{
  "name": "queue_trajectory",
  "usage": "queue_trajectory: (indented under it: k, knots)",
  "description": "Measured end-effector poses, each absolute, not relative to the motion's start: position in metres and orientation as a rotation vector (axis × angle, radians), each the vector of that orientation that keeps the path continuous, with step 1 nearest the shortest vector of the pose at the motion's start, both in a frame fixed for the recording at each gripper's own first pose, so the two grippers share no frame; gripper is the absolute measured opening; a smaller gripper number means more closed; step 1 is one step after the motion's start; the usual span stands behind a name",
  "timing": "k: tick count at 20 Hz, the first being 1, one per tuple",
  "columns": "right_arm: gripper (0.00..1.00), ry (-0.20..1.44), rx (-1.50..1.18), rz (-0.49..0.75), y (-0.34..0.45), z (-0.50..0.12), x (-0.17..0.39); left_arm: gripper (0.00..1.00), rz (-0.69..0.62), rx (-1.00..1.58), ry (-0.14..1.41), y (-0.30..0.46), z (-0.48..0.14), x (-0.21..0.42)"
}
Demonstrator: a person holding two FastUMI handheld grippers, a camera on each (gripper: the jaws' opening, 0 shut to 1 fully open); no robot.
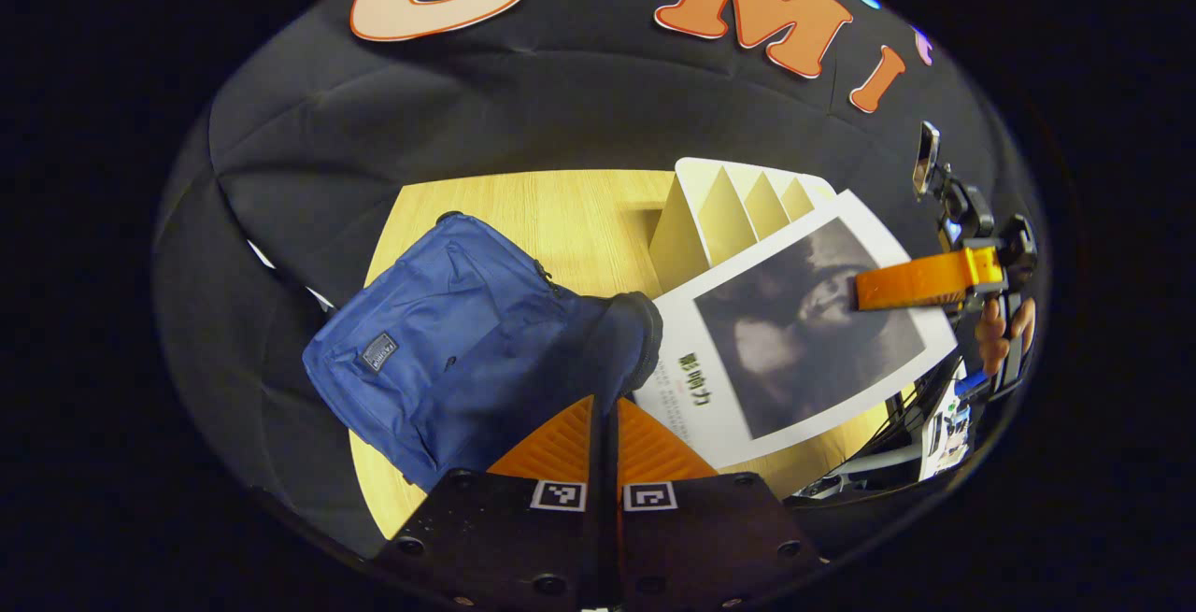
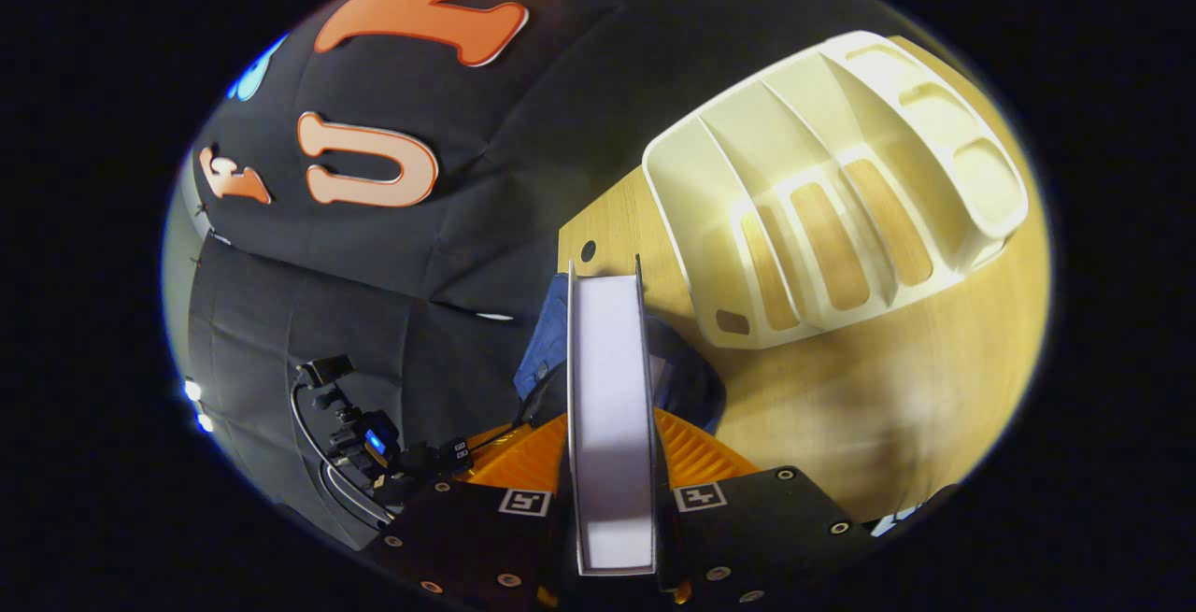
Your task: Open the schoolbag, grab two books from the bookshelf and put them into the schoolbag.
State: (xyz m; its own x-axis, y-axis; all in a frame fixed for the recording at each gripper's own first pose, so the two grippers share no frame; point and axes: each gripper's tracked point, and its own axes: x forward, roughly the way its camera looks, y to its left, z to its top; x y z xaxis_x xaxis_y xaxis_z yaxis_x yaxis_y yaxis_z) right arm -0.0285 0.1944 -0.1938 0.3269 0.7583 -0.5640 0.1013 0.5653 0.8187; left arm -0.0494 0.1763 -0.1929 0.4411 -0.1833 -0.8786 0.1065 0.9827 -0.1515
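The blue schoolbag (image 1: 439,350) lies on the wooden table (image 1: 561,210) with its dark-rimmed mouth toward the right. My left gripper (image 1: 605,404) is shut on the rim of that mouth, the fabric pinched between its fingers. A white book with a grey picture on its cover (image 1: 794,341) hangs tilted over the table, its lower corner at the bag's mouth. My right gripper (image 1: 920,280) is shut on the book's far edge. In the right gripper view the book (image 2: 609,388) stands edge-on between my right gripper's (image 2: 612,416) fingers, above the schoolbag (image 2: 551,332).
The white bookshelf (image 2: 841,192) (image 1: 738,206) stands with its slots bare, just behind the book on the table. A hand (image 1: 1000,332) holds the right gripper. Dark gear with cables (image 2: 355,434) sits low at the left. Booth cloth surrounds the table.
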Motion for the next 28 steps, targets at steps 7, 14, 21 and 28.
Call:
queue_trajectory:
  k: [7,14,21,28]
  knots:
    - [0.33,1.104,1.063,0.359,0.221,-0.236,-0.025,0.01,-0.229,-0.066,1.125,0.170,-0.198,-0.051]
    - [0.33,1.083,1.154,0.295,0.267,-0.258,-0.029,0.01,-0.280,-0.043,1.132,0.164,-0.200,-0.052]
    - [0.34,1.052,1.204,0.316,0.307,-0.273,-0.030,0.01,-0.347,0.002,1.133,0.153,-0.201,-0.060]
    - [0.34,1.106,1.186,0.411,0.348,-0.283,-0.047,0.00,-0.326,-0.013,1.068,0.167,-0.173,-0.045]
